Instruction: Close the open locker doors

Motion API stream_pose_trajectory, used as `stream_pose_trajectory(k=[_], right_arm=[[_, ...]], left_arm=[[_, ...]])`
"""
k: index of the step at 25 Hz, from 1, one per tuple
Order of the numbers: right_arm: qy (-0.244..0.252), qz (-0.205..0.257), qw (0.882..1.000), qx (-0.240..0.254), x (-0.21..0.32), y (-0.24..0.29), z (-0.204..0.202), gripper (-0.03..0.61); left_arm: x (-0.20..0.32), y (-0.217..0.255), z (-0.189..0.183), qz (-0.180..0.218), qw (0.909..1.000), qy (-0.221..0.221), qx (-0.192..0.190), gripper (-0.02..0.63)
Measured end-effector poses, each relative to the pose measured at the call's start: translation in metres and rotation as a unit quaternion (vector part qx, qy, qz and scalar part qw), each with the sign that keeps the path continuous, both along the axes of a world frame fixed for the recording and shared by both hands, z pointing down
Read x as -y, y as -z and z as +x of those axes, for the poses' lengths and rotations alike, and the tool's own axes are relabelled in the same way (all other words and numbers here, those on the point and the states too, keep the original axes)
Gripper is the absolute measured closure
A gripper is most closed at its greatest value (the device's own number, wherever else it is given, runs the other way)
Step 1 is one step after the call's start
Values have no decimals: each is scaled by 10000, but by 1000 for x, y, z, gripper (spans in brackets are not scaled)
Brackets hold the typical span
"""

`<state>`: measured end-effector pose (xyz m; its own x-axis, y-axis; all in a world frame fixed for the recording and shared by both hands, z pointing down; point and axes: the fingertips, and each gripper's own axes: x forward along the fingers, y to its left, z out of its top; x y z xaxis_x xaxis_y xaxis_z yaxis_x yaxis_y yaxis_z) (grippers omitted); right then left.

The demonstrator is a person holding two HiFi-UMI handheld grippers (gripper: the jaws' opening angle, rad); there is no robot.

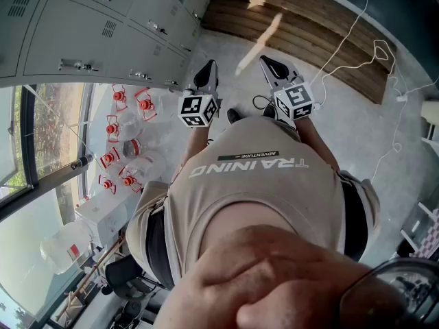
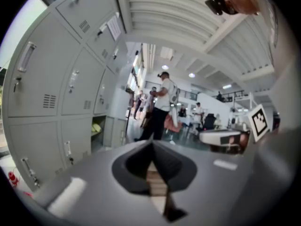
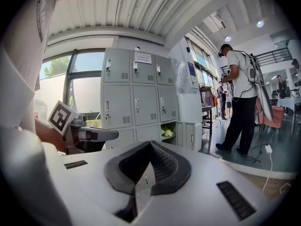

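Well, near the lockers (image 1: 68,26), the shirt (image 1: 274,197) reads "TRAINING".

Bright daylight, fisheye bend.
Daylight floods in from the window (image 3: 87,91) left of the lockers (image 3: 136,98), washing it near white; ceiling spots (image 3: 228,38) glow right of the lockers. Both gripper views curve and darken at the corners; the left gripper (image 2: 151,144) below the lockers is soft-focused.
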<state>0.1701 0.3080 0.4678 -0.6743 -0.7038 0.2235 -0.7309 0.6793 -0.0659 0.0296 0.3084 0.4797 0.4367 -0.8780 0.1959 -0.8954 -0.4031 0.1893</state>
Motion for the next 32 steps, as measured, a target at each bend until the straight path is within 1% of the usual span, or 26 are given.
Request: stream_pose_trajectory(k=[3,6,9,12,15,19,23,27,29,32], right_arm=[[119,4,9999,-74,-3,0,-9,563],[122,-21,9999,-29,0,2,-16,563],[97,72,9999,-30,9,8,-26,563],[-72,139,9999,22,17,15,-33,563],[-264,171,9995,-86,21,15,-38,563],[-490,46,9986,-200,25,6,-50,563],[-692,-14,9976,-85,20,1,-62,563],[-765,-379,9963,-97,10,-17,-65,563],[-746,-443,9962,-105,15,-22,-69,563],[-708,-339,9969,55,32,-17,-81,563]], left_arm=[[-2,4,-10,54,10000,78,-18,614],[-7,6,-15,85,9999,109,-78,614],[-15,2,-24,44,9997,178,-140,614],[-23,-5,-37,-53,9996,206,-160,614],[-25,-7,-54,-60,9995,233,-193,614],[-21,-13,-77,-73,9996,128,-238,614],[-16,-21,-87,-147,9994,-141,-295,614],[-11,-23,-91,-298,9982,-71,-518,614],[-10,-28,-93,-309,9984,-163,-439,614],[3,-35,-106,-374,9988,-174,-264,614]])
